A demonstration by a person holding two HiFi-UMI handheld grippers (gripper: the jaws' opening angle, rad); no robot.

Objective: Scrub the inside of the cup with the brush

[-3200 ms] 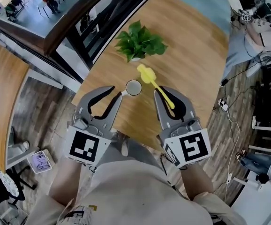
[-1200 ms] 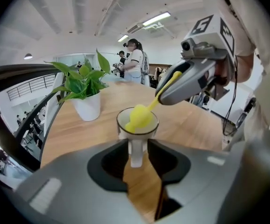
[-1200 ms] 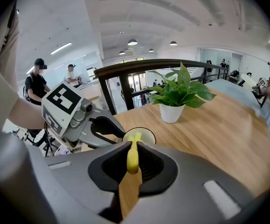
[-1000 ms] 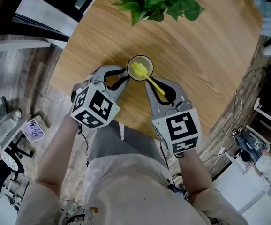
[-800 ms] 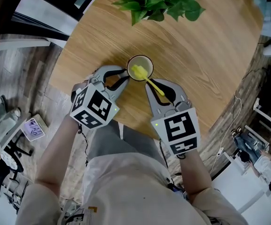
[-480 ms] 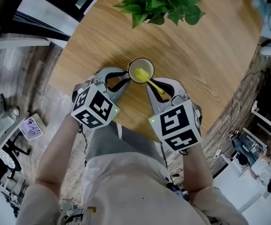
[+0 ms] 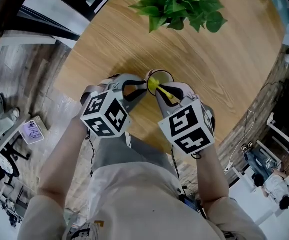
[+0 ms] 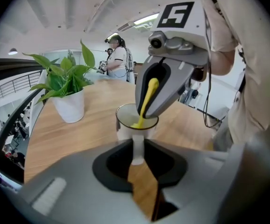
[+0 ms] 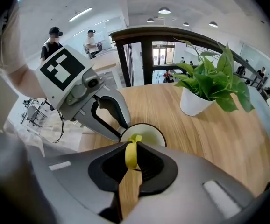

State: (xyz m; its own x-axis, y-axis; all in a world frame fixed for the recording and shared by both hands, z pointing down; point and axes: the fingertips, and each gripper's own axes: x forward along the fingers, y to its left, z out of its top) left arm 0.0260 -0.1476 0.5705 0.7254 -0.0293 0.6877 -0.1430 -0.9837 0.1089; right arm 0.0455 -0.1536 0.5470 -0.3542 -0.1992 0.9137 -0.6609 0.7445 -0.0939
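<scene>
your left gripper [image 8: 138,146] is clamped on the handle of the cup [image 8: 125,132]. in the head view the cup sits mid-frame over the wooden table [image 7: 219,59], its near half covered by both gripper bodies, so its base can't be seen. your right gripper [image 9: 131,148] is closed on the yellow brush [image 9: 131,157]. the brush head dips below the cup's rim, leaving the bristles and the cup's floor hard to make out. the potted plant [image 7: 177,1] is cut off at the top edge.
</scene>
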